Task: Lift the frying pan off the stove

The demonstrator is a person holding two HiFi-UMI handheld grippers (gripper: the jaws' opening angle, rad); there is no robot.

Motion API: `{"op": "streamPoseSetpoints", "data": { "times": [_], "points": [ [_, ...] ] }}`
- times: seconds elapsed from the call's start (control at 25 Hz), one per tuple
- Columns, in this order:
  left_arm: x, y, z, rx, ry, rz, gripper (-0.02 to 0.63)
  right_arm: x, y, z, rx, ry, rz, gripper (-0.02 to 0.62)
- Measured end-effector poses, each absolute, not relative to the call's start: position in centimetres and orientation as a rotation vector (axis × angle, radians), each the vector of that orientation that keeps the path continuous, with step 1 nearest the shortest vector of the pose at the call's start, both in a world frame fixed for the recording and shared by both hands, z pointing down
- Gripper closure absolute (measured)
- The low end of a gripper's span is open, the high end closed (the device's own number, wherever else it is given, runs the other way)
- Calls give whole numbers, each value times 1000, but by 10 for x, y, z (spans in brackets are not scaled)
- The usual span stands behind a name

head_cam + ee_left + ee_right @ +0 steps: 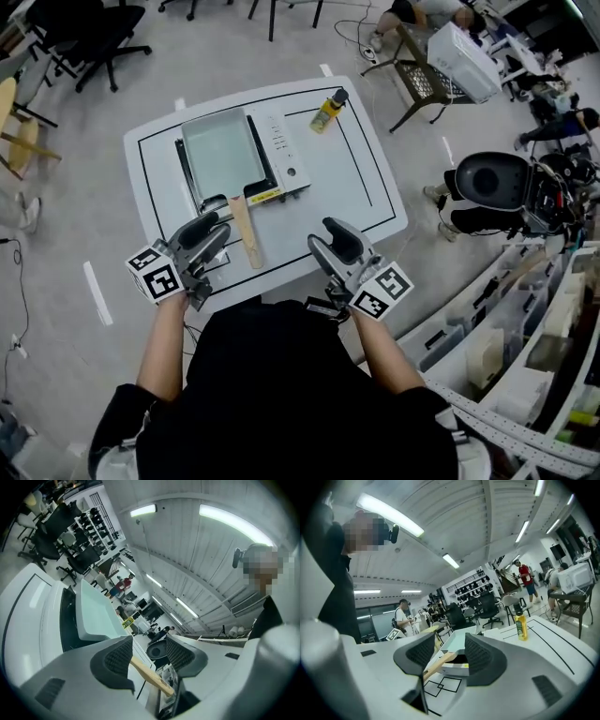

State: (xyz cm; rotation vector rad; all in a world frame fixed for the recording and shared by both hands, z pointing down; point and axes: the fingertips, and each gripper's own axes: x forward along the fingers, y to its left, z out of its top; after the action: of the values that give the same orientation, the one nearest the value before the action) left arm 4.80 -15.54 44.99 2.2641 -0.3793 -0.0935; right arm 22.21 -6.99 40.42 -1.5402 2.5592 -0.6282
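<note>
Ribbed dark pads (118,657) of the left gripper (216,232) stand wide apart and empty, just left of the pale wooden handle (246,232). The right gripper (331,238), equally wide and empty, hangs well right of it. Beyond the handle, the rectangular mint-green frying pan (220,150) sits on the white tabletop stove (286,155). This looks like the approach; next, the jaws must straddle the handle and close.

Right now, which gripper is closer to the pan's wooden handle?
Left. The left gripper sits just beside the wooden handle, on its left, jaws open and not gripping it. The right gripper hangs farther away on the handle's other side.
</note>
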Motion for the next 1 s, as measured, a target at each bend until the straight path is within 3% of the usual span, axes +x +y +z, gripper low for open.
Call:
{"op": "streamPoseSetpoints", "data": {
  "times": [0.6,1.0],
  "points": [
    [68,-158,509,2054,-298,32,367,188,-120,482,-975,2620,-1277,393],
    [59,-160,534,1737,-277,-154,359,141,-110,518,-492,2289,-1818,377]
  ]
}}
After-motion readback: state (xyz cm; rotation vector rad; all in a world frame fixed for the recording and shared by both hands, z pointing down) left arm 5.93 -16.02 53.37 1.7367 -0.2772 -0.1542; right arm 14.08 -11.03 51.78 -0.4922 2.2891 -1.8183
